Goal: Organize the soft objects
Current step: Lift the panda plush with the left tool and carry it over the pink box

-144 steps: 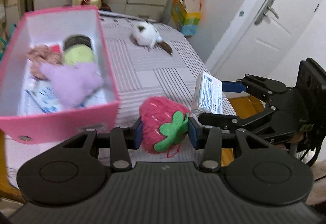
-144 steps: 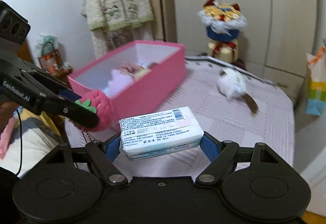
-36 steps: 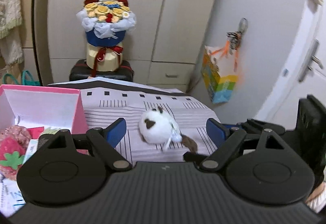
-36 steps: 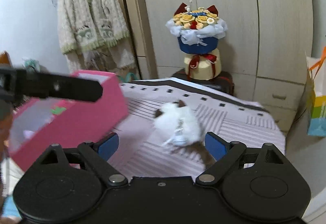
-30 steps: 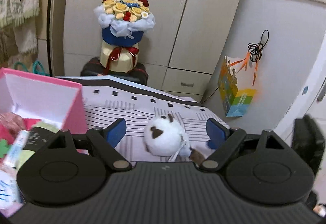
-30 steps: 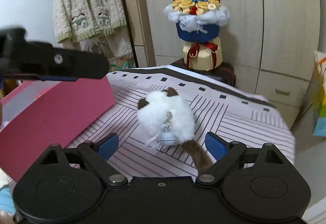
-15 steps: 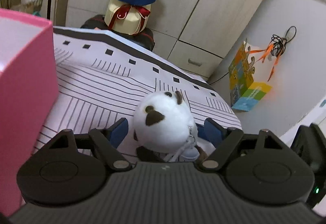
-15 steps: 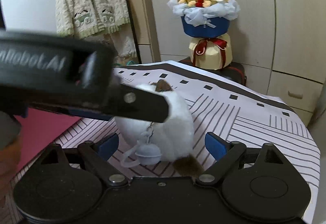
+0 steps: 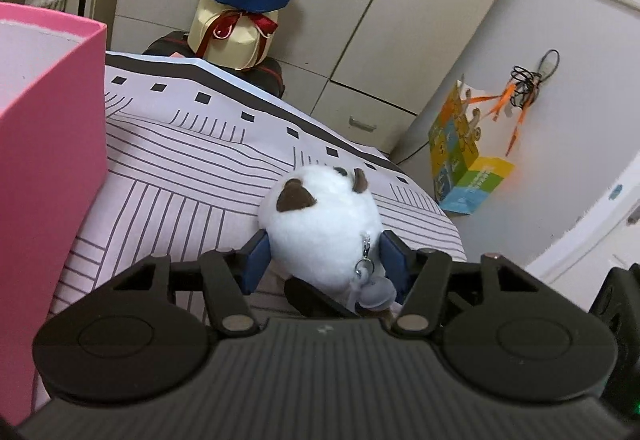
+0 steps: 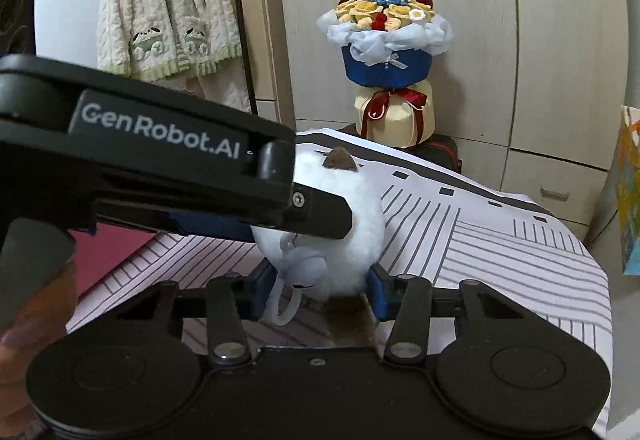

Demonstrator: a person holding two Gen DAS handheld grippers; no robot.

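Note:
A round white plush cat (image 9: 324, 224) with brown ears, a brown tail and a small bell lies on the striped cloth. My left gripper (image 9: 323, 260) is shut on it, blue pads pressed into both sides. My right gripper (image 10: 318, 286) is also closed on the same plush cat (image 10: 352, 240) from its own side. The left gripper's arm (image 10: 180, 175) crosses the right wrist view and hides part of the toy. The pink box (image 9: 44, 143) stands at the left, its inside hidden.
The striped cloth (image 9: 180, 167) covers the table, whose far and right edges are close behind the toy. A flower bouquet (image 10: 386, 67) stands behind the table by the cupboards. A colourful bag (image 9: 466, 159) sits on the floor at right. A cardigan (image 10: 168, 3) hangs at left.
Both grippers have moved in over the white plush cat and closed on it; half a second ago both sets of jaws were wide open around it.

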